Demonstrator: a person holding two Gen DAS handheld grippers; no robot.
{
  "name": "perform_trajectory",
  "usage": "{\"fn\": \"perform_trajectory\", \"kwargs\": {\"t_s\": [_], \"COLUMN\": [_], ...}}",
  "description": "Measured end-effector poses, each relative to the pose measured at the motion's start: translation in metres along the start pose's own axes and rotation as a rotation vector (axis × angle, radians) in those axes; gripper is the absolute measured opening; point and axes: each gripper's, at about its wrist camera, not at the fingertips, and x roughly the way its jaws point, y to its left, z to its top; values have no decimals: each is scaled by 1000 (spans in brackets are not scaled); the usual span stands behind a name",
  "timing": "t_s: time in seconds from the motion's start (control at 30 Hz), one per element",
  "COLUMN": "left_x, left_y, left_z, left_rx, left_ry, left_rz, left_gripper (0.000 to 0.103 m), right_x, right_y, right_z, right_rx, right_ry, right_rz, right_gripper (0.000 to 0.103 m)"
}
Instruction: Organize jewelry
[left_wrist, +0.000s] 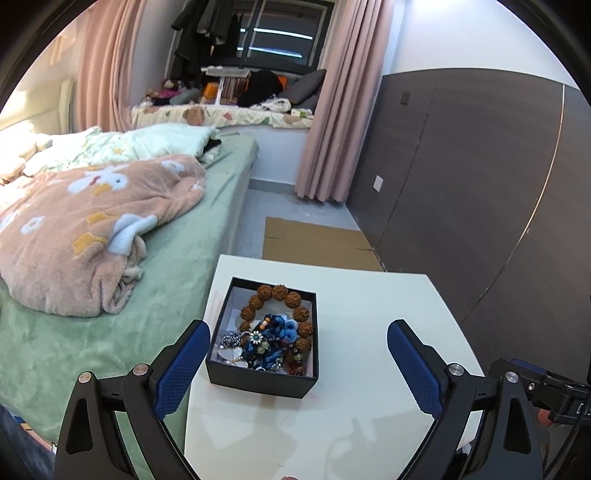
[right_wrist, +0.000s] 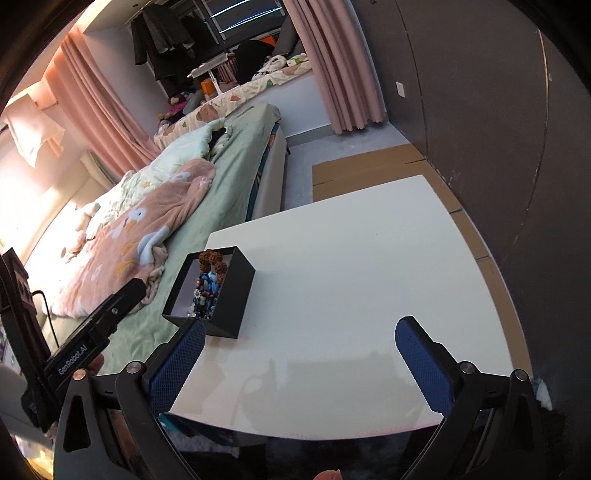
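A black open box (left_wrist: 258, 384) stands on the white table (left_wrist: 369, 332) near its left edge. Inside lie a bracelet of large brown beads (left_wrist: 291, 299), blue bead pieces (left_wrist: 280, 332) and silver items (left_wrist: 232, 339). My left gripper (left_wrist: 298, 341) hovers just before the box, open, its blue pads (left_wrist: 181, 373) wide apart with nothing pressed between them. In the right wrist view the same box (right_wrist: 229, 295) sits ahead to the left. My right gripper (right_wrist: 301, 339) is open over bare tabletop (right_wrist: 351, 277), holding nothing.
A bed with a green sheet (left_wrist: 92, 350) and a pink blanket (left_wrist: 74, 229) runs along the table's left side. Flat cardboard (left_wrist: 314, 240) lies on the floor beyond the table. A dark panelled wall (left_wrist: 480, 184) rises at the right. The left tool's body (right_wrist: 85, 332) shows at the right wrist view's left.
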Motion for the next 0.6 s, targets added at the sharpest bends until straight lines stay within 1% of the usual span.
{"fn": "perform_trajectory", "kwargs": {"t_s": [0.17,0.6], "left_x": [-4,-3], "left_y": [-7,-10], "left_z": [-1,-3], "left_rx": [24,19], "left_ry": [-22,-18], "left_rz": [7,19], "left_gripper": [97,97], "right_x": [-3,-5], "right_y": [-3,-10], "right_z": [-1,-1], "right_rx": [-4,7], "right_ry": [0,4], "right_rz": [-8,-14], "right_gripper": [103,103]}}
